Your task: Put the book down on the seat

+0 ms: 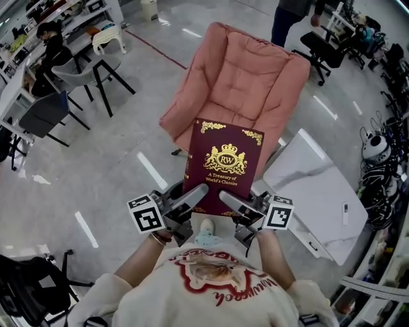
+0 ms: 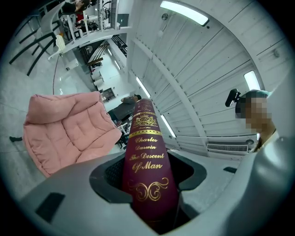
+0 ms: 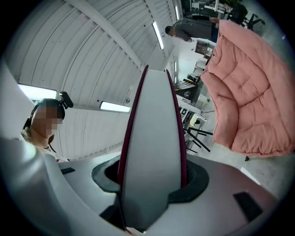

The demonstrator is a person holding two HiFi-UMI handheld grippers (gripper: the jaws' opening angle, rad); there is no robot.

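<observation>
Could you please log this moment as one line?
book: held, not yet on armchair | left gripper: shut on spine edge | right gripper: shut on page edge

Bright, even light from ceiling strip lamps (image 2: 184, 12); sharp frames, strong fisheye bending and dark corners in gripper views.

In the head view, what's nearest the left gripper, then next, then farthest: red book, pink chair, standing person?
1. Red book: held in the left gripper itself.
2. Pink chair: just beyond the book, in the middle.
3. Standing person: behind the chair, at the top edge.
</observation>
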